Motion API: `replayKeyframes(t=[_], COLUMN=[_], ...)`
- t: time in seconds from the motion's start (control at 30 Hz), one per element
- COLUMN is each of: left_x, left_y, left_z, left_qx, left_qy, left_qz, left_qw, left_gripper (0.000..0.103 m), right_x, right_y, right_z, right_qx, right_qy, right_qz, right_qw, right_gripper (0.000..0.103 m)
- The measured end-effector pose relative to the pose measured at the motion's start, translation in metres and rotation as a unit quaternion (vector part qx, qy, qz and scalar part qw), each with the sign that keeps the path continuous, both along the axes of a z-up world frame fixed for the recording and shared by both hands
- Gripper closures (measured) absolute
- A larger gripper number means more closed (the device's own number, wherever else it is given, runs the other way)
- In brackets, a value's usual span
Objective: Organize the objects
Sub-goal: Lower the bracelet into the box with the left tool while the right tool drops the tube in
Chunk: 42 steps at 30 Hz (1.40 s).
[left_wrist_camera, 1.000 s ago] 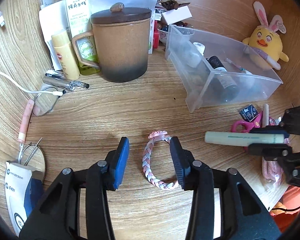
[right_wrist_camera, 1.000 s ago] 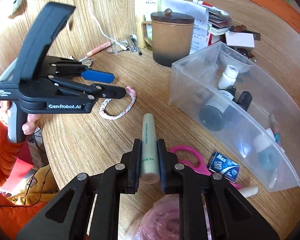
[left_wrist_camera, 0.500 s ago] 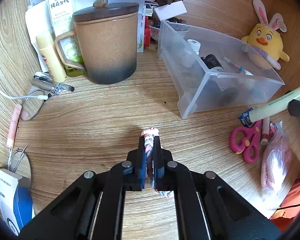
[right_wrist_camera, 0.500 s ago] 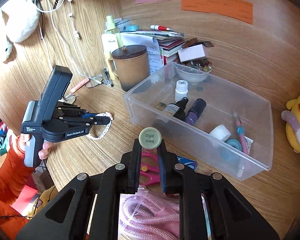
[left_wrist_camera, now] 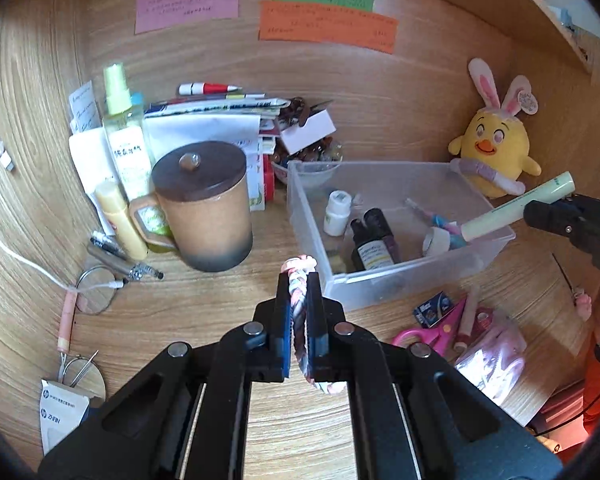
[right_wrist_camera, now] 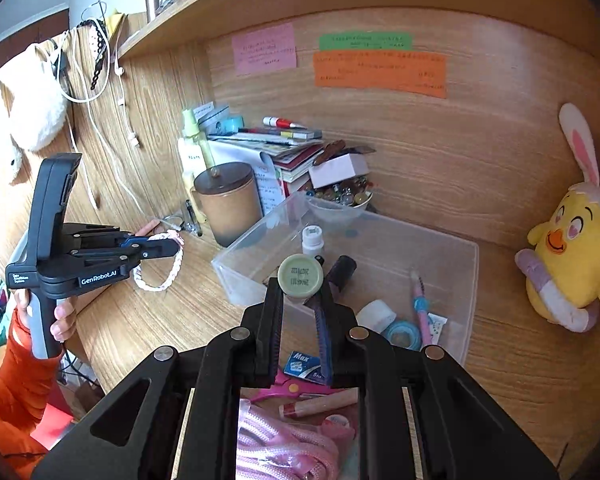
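Now lifted clear of the bench (left_wrist_camera: 180, 312): braided bracelet (left_wrist_camera: 299, 280), pinched in the left tool (left_wrist_camera: 299, 284), which stood open around it a second ago and has since clamped shut on it. Bracelet loop dangling below the tool in the right view, near the mug (right_wrist_camera: 228, 204). Right tool (right_wrist_camera: 300, 300) closed on the pale green tube (right_wrist_camera: 300, 276) as before, but raised and swung round, tube end over the clear bin (right_wrist_camera: 472, 280).
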State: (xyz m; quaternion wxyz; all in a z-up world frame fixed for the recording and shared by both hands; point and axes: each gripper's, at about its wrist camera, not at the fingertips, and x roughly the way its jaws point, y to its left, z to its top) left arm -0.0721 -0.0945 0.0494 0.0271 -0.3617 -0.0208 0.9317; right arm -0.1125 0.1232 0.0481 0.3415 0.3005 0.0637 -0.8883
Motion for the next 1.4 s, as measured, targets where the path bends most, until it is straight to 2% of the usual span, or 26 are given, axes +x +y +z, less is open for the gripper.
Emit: replayKeyframes(t=[0.2,0.43,0.7,0.93,1.03,1.23,1.3,1.4], left_x=[-0.022,-0.051,-0.084,-0.094,-0.095,-0.089,-0.085,-0.078], left_y=[0.023,0.037,0.049,0.053,0.055,0.056,0.056,0.059], left_z=[0.010,0.010,-0.009,-0.021,-0.022,-0.017,-0.013,-0.007], left_qx=[-0.001,0.002,-0.021,-0.019,-0.017,-0.018,-0.018,-0.022], left_qy=[0.015,0.010,-0.016,-0.028,-0.031,-0.018,-0.010,0.003], left_qz=[-0.020,-0.024,-0.027,-0.035,-0.037,-0.036,-0.036,-0.036], left_qw=[0.9997,0.9997,0.9993,0.9988,0.9987,0.9990,0.9991,0.9991], left_gripper=[0.098,0.098,0.098,0.098,0.091,0.066,0.058,0.051], right_x=[-0.016,-0.044,-0.069,-0.075,-0.078,-0.087,-0.088,-0.085], right_y=[0.011,0.014,-0.004,-0.029,-0.040,-0.050,-0.049,-0.043], right_z=[0.000,-0.021,-0.043,-0.047,-0.051,-0.060,-0.062,-0.058], right_qx=[0.017,0.049,0.068,0.082,0.086,0.083,0.082,0.073], right_qy=[0.024,0.013,-0.015,-0.017,-0.022,-0.051,-0.058,-0.059], right_qz=[-0.045,-0.074,-0.056,-0.021,-0.009,0.005,0.005,0.002], right_qw=[0.999,0.996,0.996,0.996,0.996,0.995,0.995,0.996], right_gripper=[0.089,0.089,0.089,0.089,0.089,0.088,0.086,0.080])
